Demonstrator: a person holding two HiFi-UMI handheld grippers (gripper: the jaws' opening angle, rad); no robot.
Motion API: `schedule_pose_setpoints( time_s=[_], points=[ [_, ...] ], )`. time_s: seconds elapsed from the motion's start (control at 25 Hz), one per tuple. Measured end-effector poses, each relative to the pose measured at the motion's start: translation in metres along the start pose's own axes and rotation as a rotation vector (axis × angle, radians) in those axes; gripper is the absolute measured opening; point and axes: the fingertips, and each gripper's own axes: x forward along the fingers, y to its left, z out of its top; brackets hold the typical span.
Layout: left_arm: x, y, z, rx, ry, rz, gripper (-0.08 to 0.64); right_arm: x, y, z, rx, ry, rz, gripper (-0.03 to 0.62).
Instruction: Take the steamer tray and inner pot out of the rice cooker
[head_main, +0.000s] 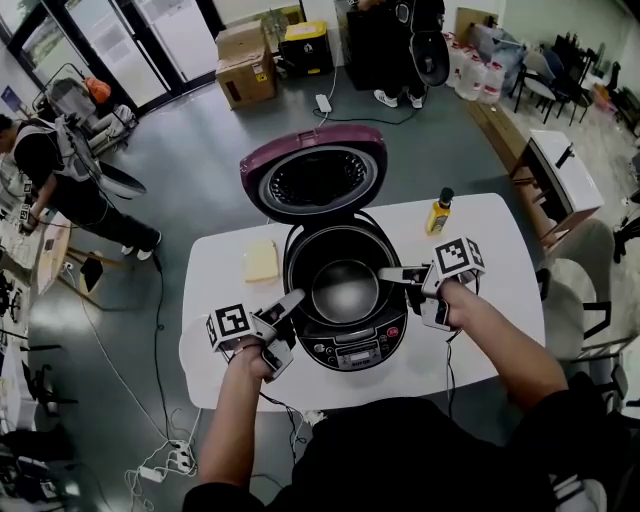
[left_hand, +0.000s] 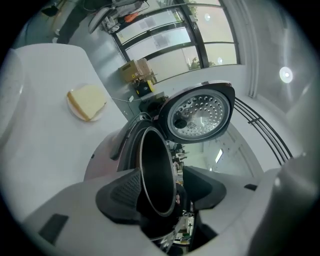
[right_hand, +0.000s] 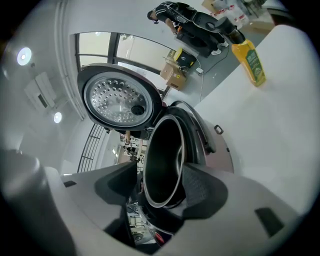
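The rice cooker stands open on the white table, its purple lid tipped back. The dark metal inner pot sits inside it. My left gripper reaches the pot's left rim and my right gripper reaches its right rim. In the left gripper view the inner pot has its rim between the jaws of the left gripper, with a slim gap at one pad. In the right gripper view the right gripper straddles the inner pot rim the same way, open. No steamer tray is in sight.
A pale yellow slab lies on the table left of the cooker. A yellow bottle stands at the far right. Cables trail over the floor on the left, cardboard boxes stand beyond, and people stand at the left and back.
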Motion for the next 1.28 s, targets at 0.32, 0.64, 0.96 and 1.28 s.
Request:
schedule_pose_setpoints(
  time_s=[0.32, 0.64, 0.96, 1.28],
  points=[
    [0.006, 0.019, -0.001, 0.082, 0.060, 0.142, 0.091, -0.001, -0.020, 0.002, -0.019, 0.031, -0.083, 0.121],
    [0.003, 0.026, -0.005, 0.125, 0.058, 0.223, 0.015, -0.003, -0.028, -0.001, -0.099, 0.063, -0.120, 0.026],
    [-0.005, 0.010, -0.004, 0.187, -0.047, 0.227, 0.016, -0.009, -0.016, 0.000, -0.186, -0.003, -0.088, 0.025],
    [-0.036, -0.048, -0.009, 0.372, -0.132, 0.191, 0.029, -0.034, 0.040, -0.001, -0.308, -0.095, -0.031, 0.026]
  ],
)
